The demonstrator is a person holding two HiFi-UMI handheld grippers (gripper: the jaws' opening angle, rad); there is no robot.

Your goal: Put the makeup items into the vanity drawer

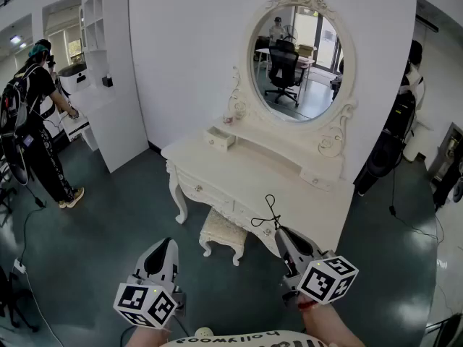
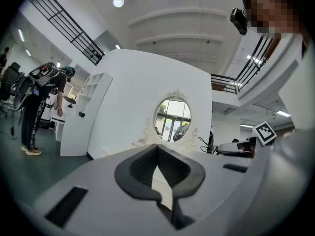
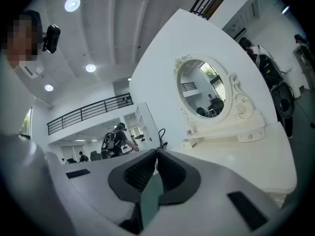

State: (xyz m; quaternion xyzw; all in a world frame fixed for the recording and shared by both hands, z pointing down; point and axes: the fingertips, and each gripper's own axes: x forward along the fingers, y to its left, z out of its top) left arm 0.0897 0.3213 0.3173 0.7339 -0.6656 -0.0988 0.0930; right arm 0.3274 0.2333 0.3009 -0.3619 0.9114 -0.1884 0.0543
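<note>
A white vanity (image 1: 239, 176) with an oval mirror (image 1: 298, 58) stands against the wall ahead. On its raised left shelf a small drawer (image 1: 219, 139) is pulled out a little, and small pinkish makeup items (image 1: 228, 120) stand above it; they also show as a red speck (image 3: 189, 131) in the right gripper view. The front drawers (image 1: 206, 194) are closed. Both grippers hang well short of the vanity, above the floor. My left gripper (image 1: 165, 243) (image 2: 157, 146) is shut and empty. My right gripper (image 1: 278, 231) (image 3: 156, 152) is shut and empty too, its tips near the vanity's front edge.
A black cable (image 1: 268, 215) lies on the vanity top near the front. A padded stool (image 1: 223, 231) sits under the vanity. A person with a backpack (image 1: 32, 121) stands at the far left by a tall white shelf unit (image 1: 112, 71). Dark equipment (image 1: 394, 143) stands right of the vanity.
</note>
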